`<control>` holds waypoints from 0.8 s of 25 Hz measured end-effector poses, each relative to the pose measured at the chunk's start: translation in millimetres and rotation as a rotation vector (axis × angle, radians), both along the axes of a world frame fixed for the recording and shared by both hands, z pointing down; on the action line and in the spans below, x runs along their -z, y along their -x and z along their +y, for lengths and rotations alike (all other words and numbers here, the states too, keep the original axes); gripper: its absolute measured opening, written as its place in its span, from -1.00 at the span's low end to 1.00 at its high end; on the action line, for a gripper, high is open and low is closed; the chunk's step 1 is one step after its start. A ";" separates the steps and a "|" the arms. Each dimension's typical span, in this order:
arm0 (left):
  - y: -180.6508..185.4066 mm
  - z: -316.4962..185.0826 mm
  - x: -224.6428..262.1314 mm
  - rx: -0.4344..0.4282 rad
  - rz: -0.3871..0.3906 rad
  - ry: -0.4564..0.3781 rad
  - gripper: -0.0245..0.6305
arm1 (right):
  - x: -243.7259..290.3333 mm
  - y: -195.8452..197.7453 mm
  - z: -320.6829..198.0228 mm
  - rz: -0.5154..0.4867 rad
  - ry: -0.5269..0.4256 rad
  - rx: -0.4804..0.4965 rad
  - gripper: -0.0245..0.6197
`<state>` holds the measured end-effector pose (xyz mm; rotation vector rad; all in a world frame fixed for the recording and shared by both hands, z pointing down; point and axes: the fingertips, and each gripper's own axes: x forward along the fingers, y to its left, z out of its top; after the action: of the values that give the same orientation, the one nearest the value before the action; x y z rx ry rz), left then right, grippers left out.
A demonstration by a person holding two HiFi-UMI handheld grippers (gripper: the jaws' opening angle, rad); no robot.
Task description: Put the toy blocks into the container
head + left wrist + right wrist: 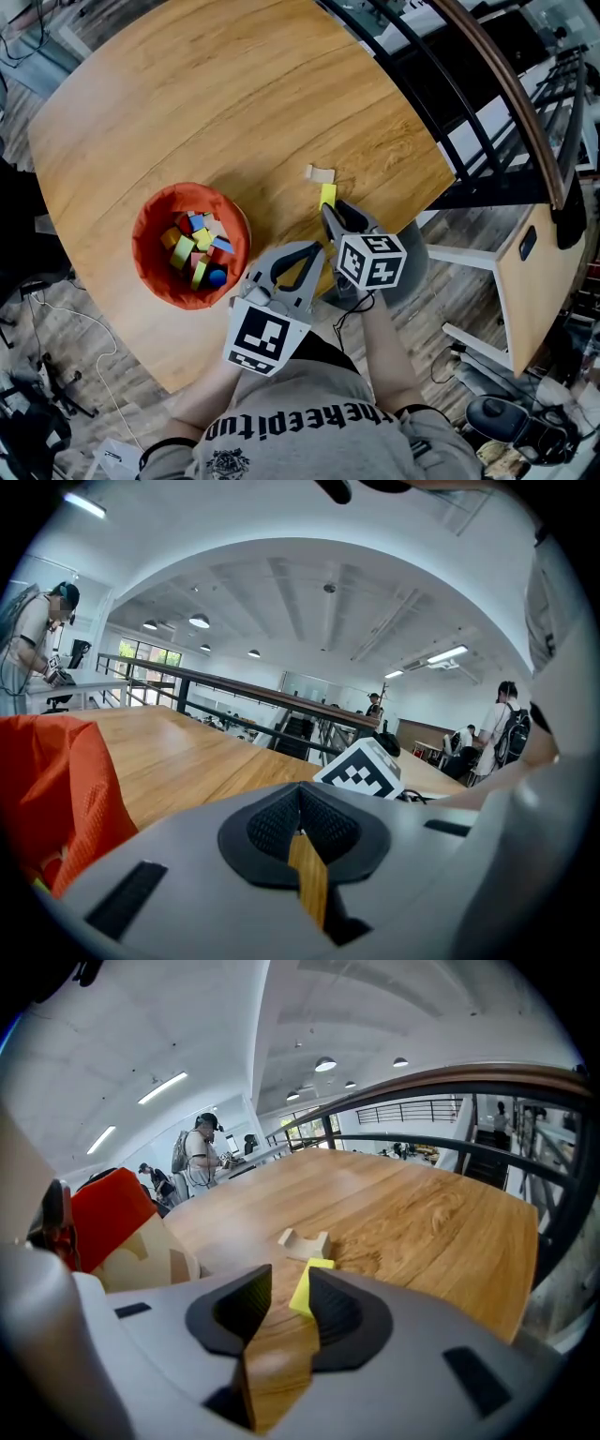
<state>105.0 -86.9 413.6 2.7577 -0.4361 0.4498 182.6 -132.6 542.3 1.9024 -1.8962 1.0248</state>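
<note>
Head view, with both gripper views. A round light-wood table (234, 94) carries an orange fabric container (150, 230) near its left edge, holding a pile of coloured toy blocks (195, 248) in yellow, red, blue and pink. Two blocks lie on the bare tabletop to its right and well apart from it: a pale natural-wood arch block (320, 174) and, just in front of it, a yellow wooden block (327, 195).

Right gripper (330, 211) – jaws apart and angled down at the table. In the right gripper view, the yellow block (306, 1290) stands between the fingertips of this gripper (289, 1283), close against the right-hand pad (333, 1312) and clear of the left-hand one. Nothing is clamped. The arch block (305, 1243) lies just beyond the yellow one.

Left gripper (305, 258) – held beside the container's right rim, over the table edge. In its own view the left gripper (300, 832) has its jaws together with nothing between them. The orange fabric of the container (56, 789) fills the lower left of that view.

A black metal railing with a wooden handrail (487, 84) curves behind the table.
</note>
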 end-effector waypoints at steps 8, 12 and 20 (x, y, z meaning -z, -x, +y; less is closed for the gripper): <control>-1.2 -2.7 -2.2 -0.007 -0.004 0.008 -0.88 | -13.9 -3.6 -3.0 0.010 0.040 -0.019 -0.39; -1.4 -2.4 -4.0 -0.014 -0.008 0.013 -0.88 | -20.8 -3.5 -4.7 0.011 0.056 -0.031 -0.37; -3.1 -2.5 -6.0 -0.025 -0.010 0.024 -0.88 | -30.7 -5.1 -8.3 0.029 0.089 -0.048 -0.36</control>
<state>108.1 -89.4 419.6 2.7416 -0.3956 0.4718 187.6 -140.9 573.0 1.9104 -1.7665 1.0716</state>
